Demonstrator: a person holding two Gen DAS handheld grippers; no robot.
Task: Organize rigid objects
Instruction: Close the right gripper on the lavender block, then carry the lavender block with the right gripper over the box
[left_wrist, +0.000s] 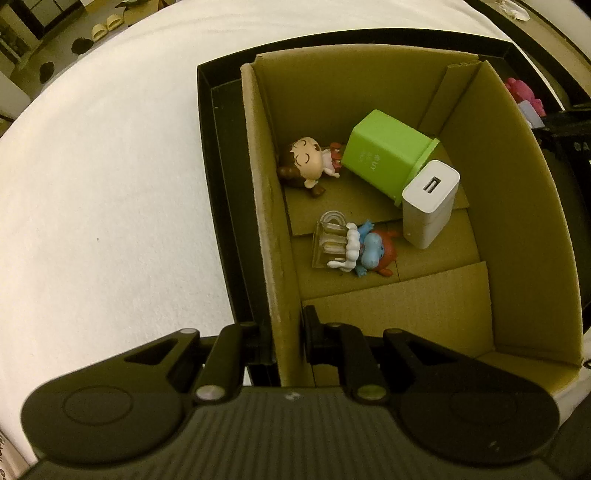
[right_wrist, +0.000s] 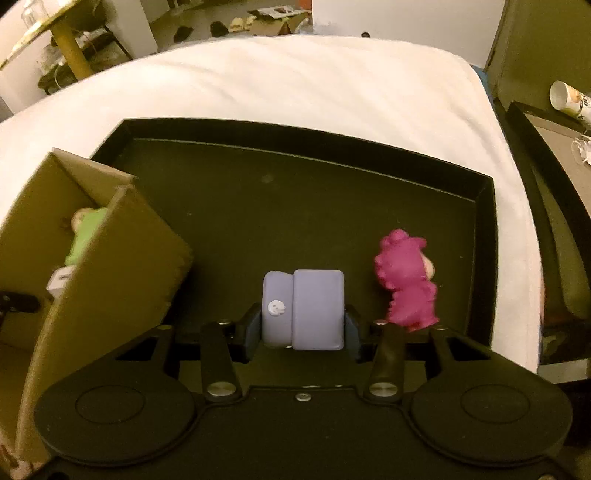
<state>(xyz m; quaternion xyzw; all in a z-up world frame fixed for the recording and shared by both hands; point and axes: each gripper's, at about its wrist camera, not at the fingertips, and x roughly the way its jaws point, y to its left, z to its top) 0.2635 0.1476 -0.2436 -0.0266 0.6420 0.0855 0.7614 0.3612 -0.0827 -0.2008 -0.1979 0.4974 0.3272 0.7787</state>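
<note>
Right wrist view: right tongs (right_wrist: 303, 332) clamp the lavender block (right_wrist: 303, 308) in the black tray (right_wrist: 484, 206). Left tongs (left_wrist: 286, 339) pinch the cardboard box (left_wrist: 258, 206) wall. Next: lift block into box.

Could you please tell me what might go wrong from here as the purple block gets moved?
The right gripper holds the purple block only by its lower end, so it might slip. The pink figure stands close beside it and could be knocked over. The left gripper pinches the cardboard box wall; pulling might tip it.
</note>
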